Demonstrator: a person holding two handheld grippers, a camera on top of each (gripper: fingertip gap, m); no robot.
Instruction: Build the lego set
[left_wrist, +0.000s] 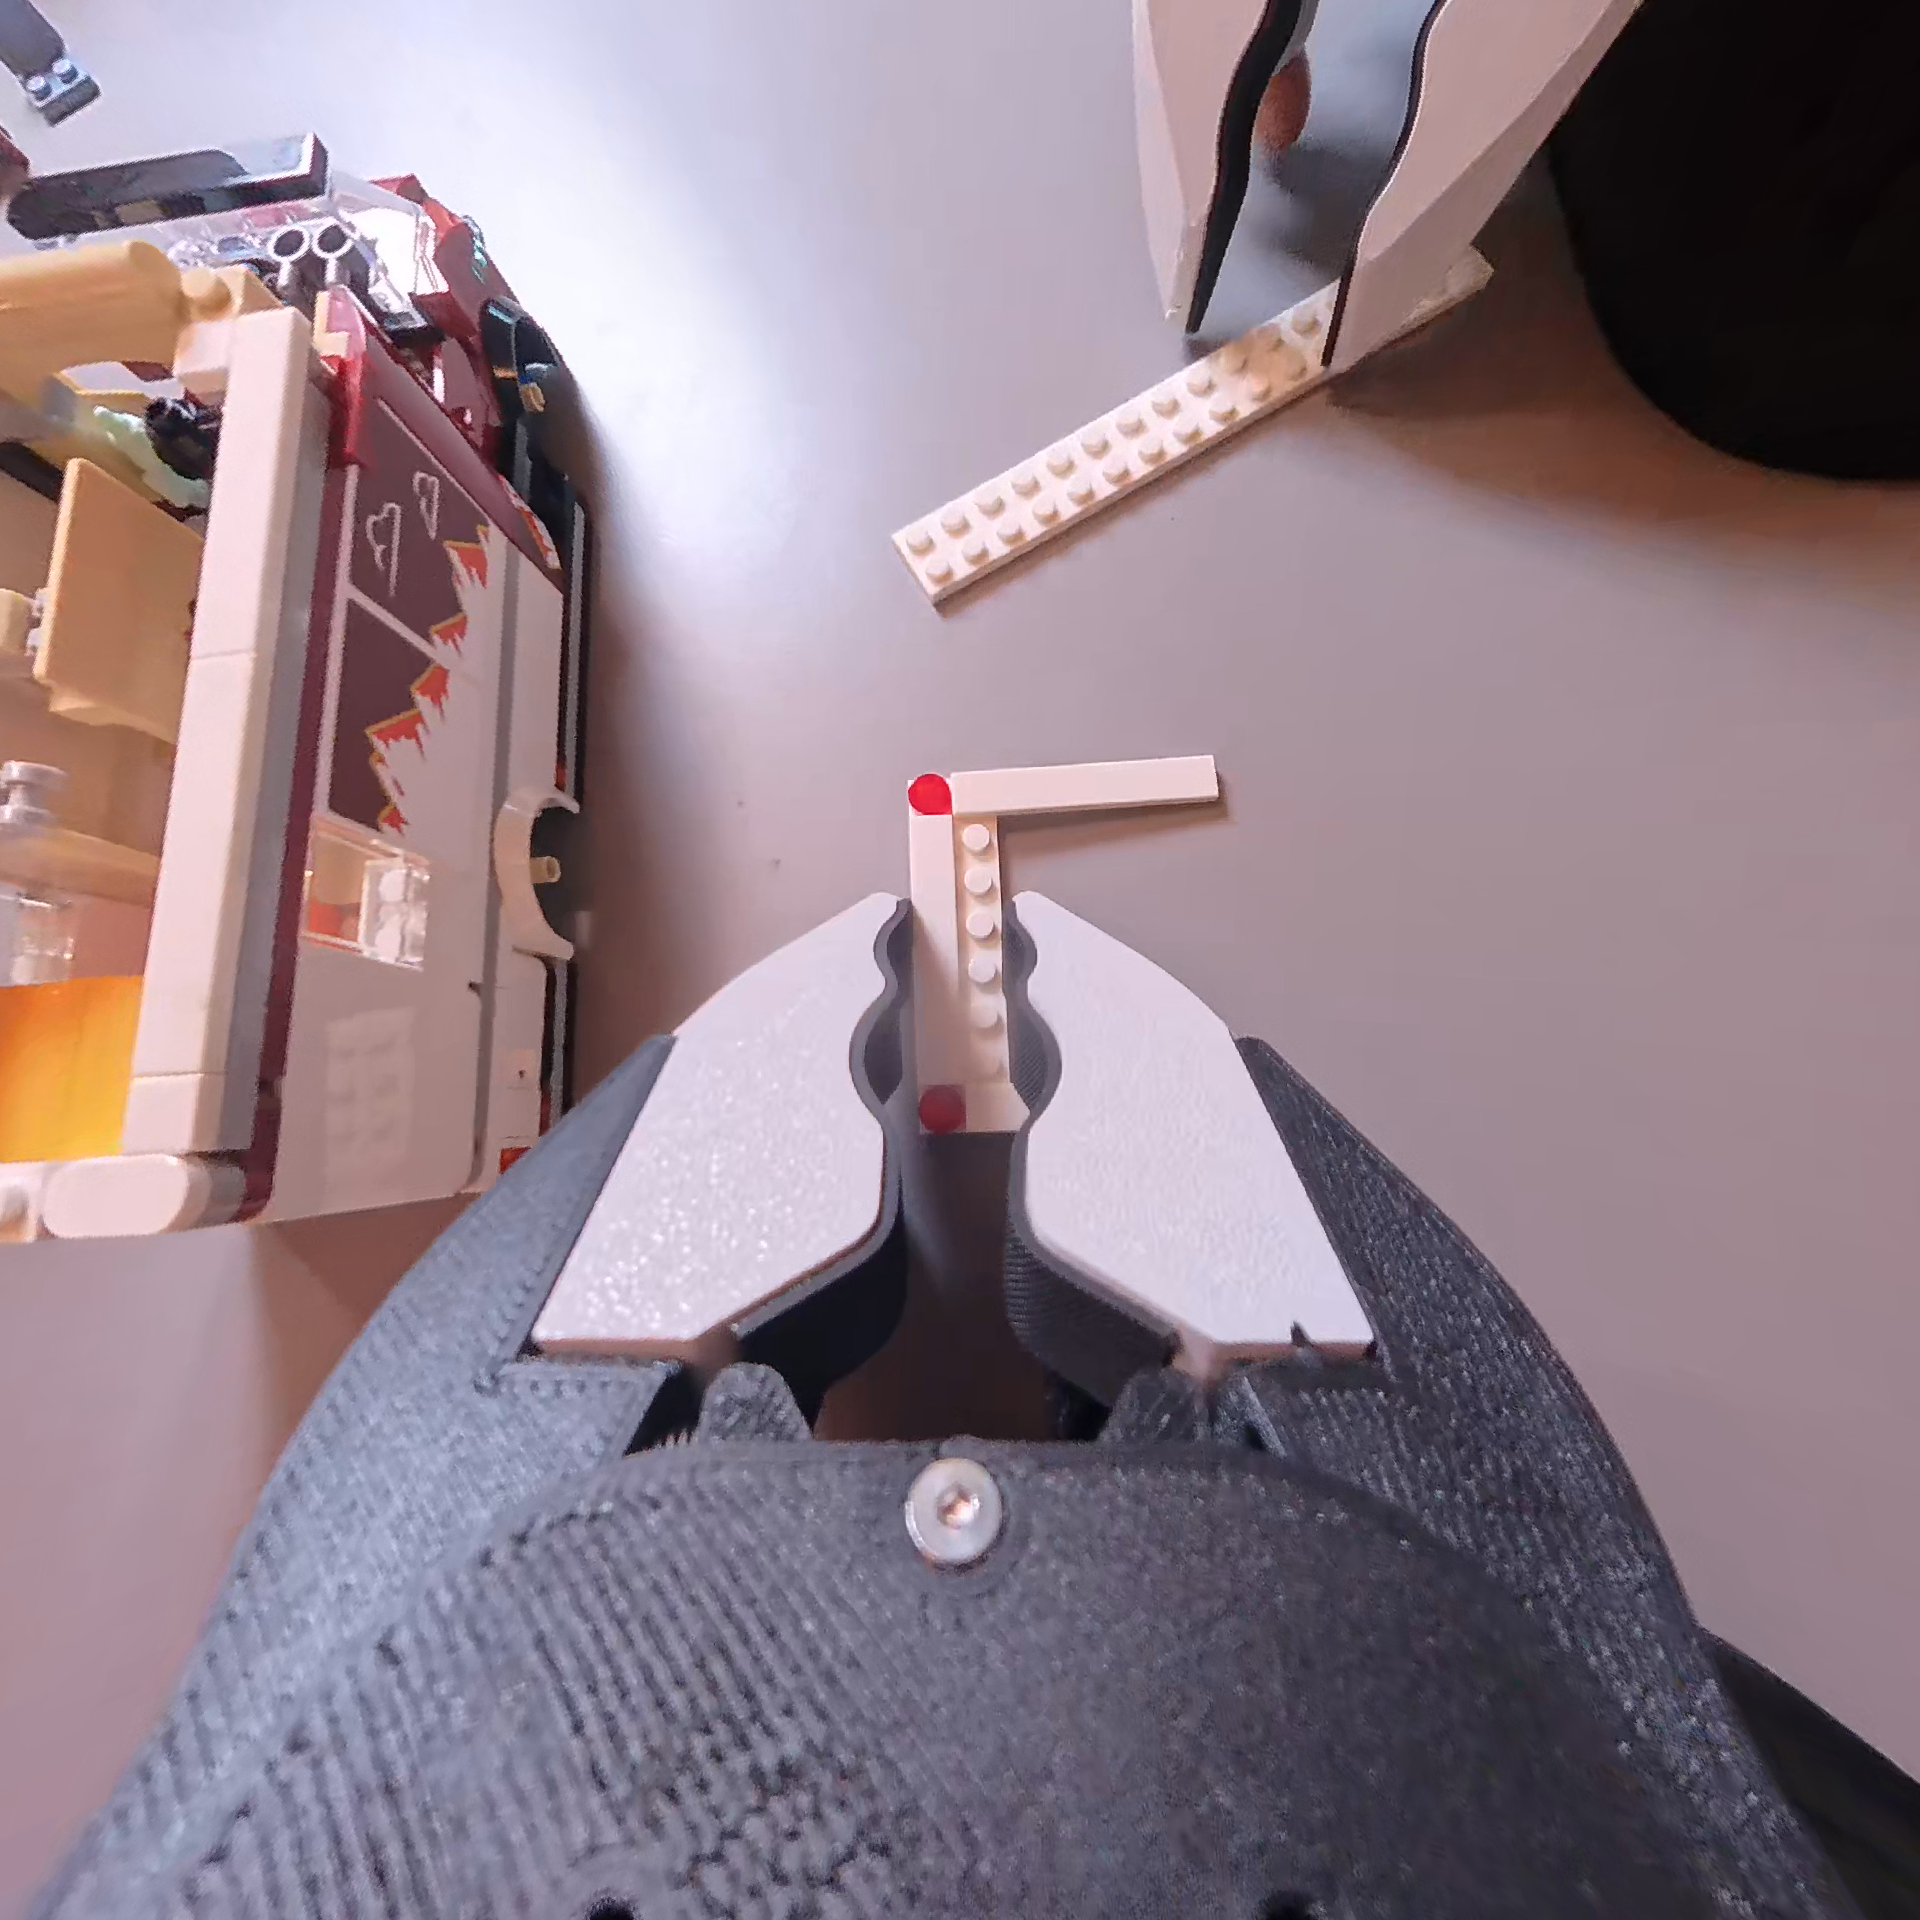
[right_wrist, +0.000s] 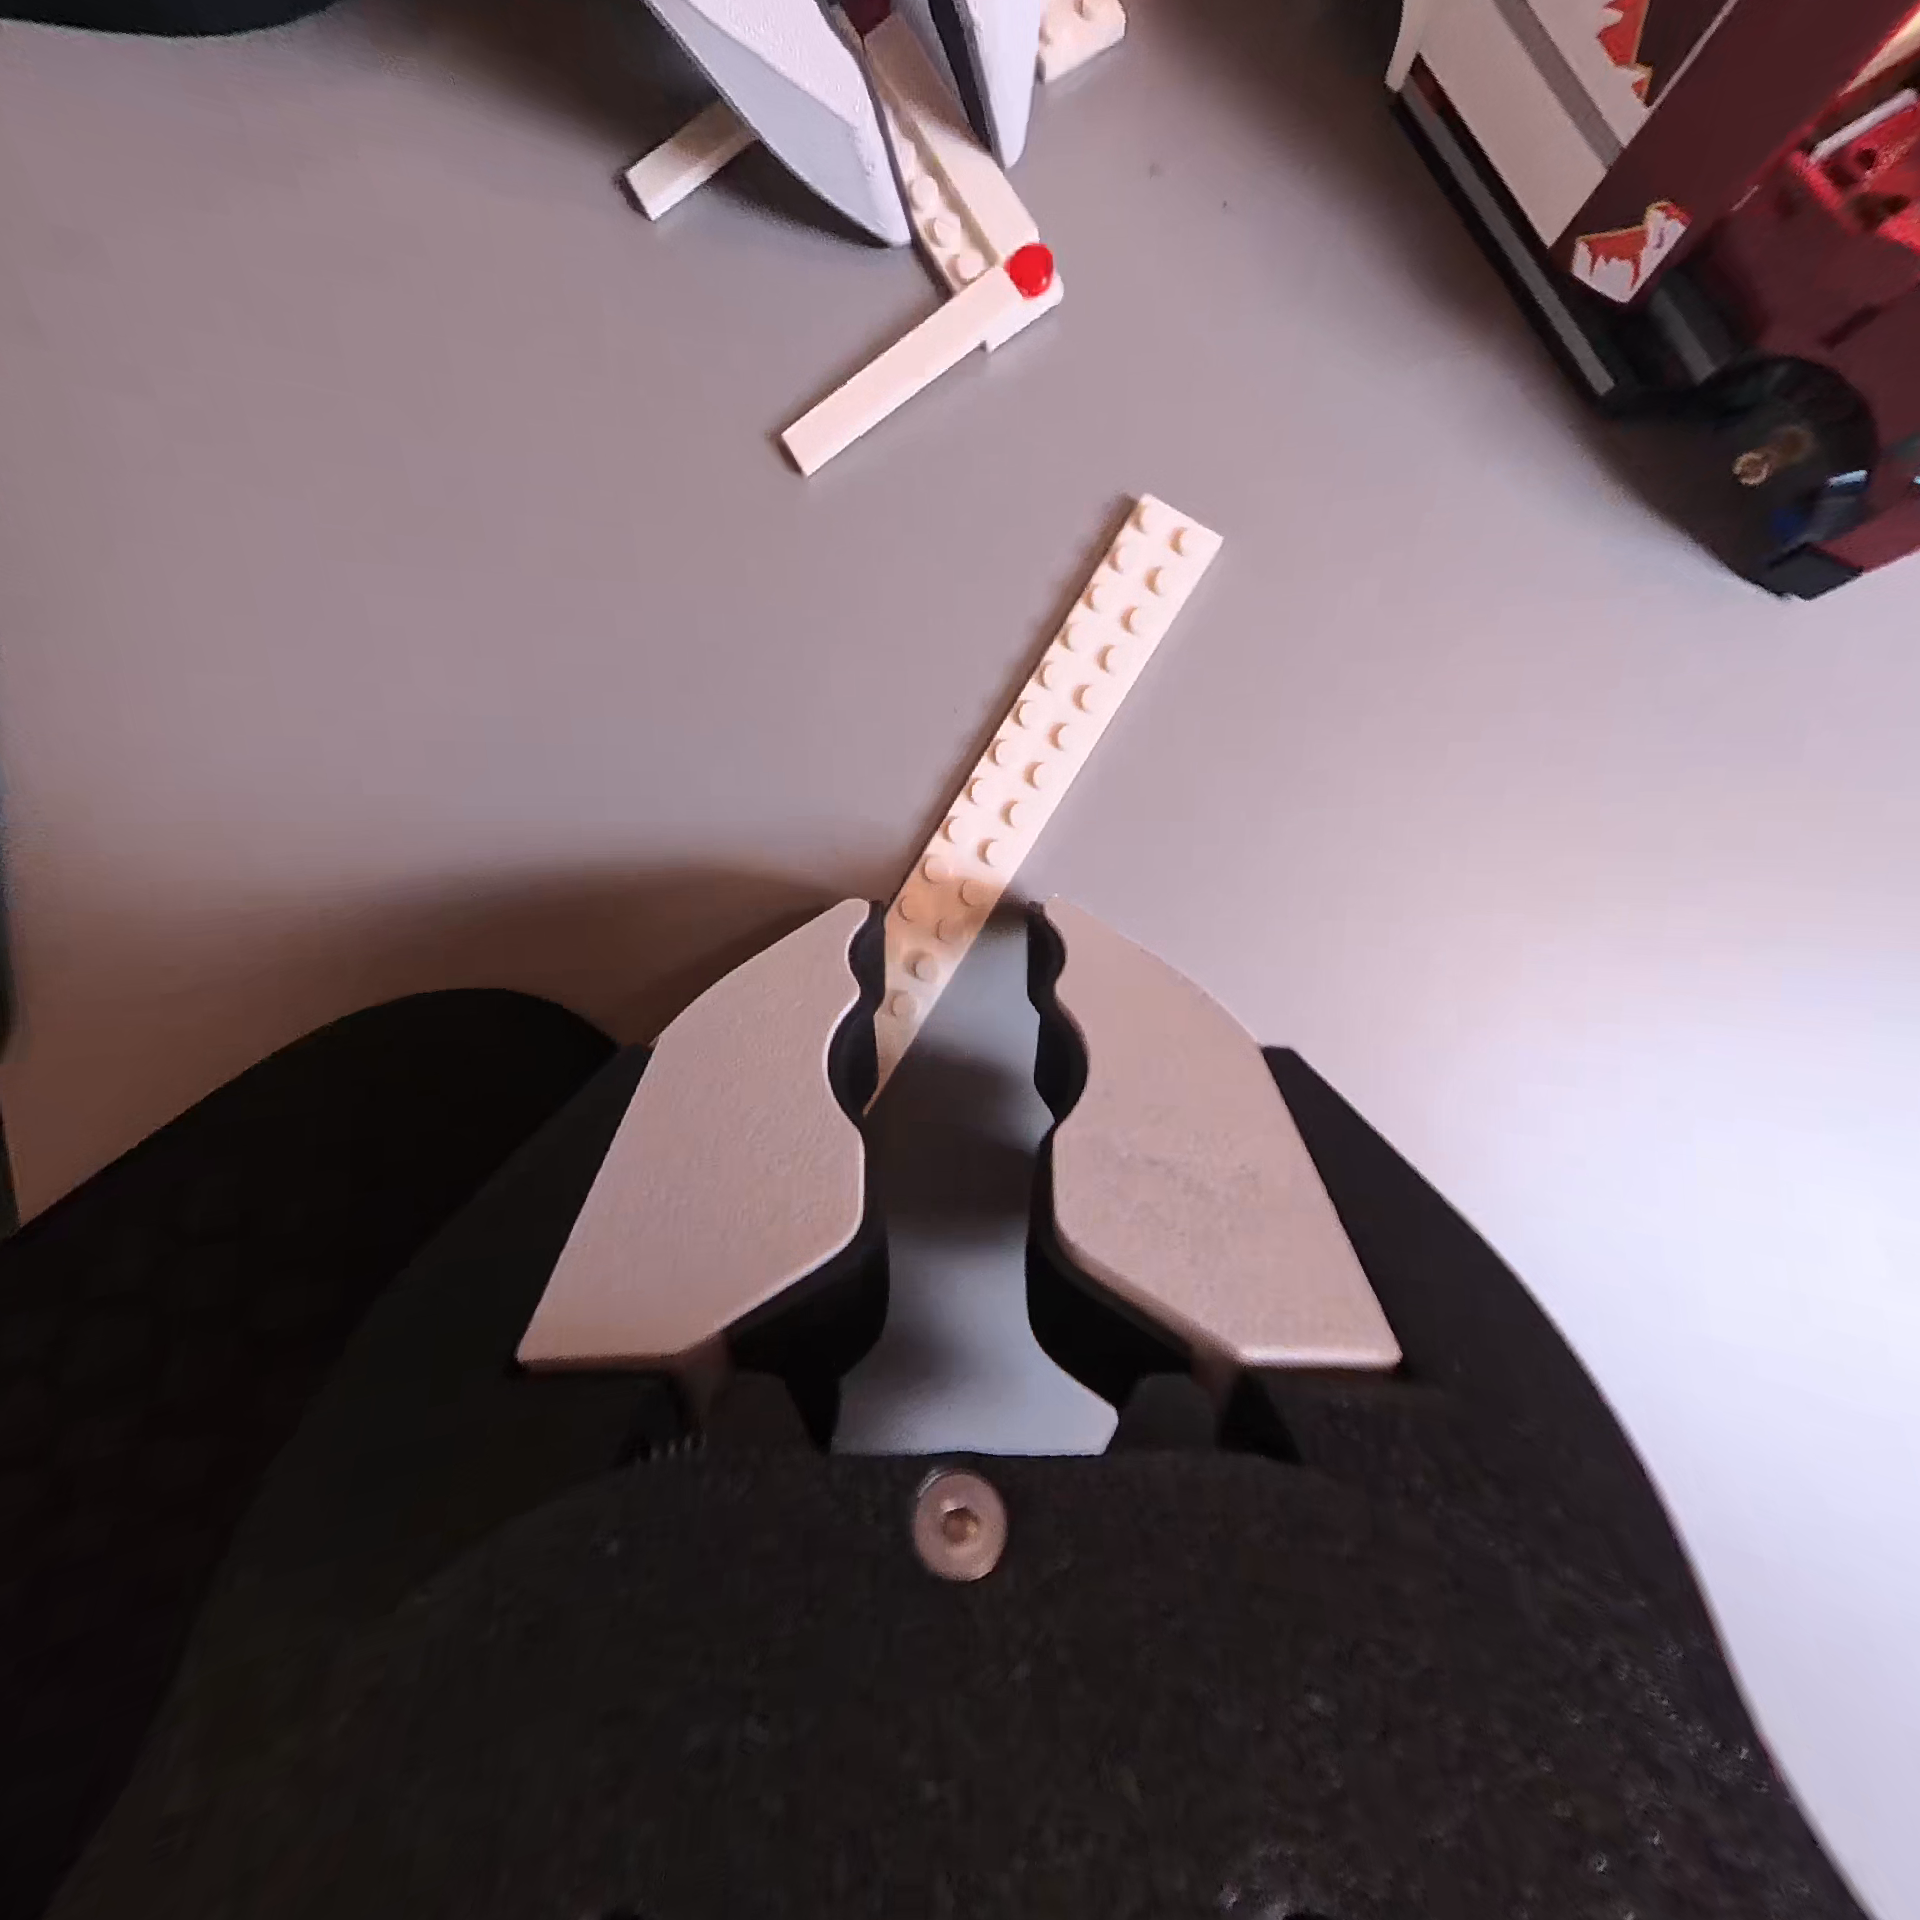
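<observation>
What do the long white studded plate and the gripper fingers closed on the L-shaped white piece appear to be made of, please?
The long white studded plate looks like moulded hard plastic: crisp studs, even semi-gloss surface. The left gripper's fingers seem printed or moulded plastic, matt and grainy, with darker wavy pads, possibly rubber, pressing the L-shaped white piece.

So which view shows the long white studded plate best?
The right wrist view: the long white studded plate runs nearly full length, its near end between the right gripper's jaws. The left wrist view shows it farther off, its far end hidden.
</observation>
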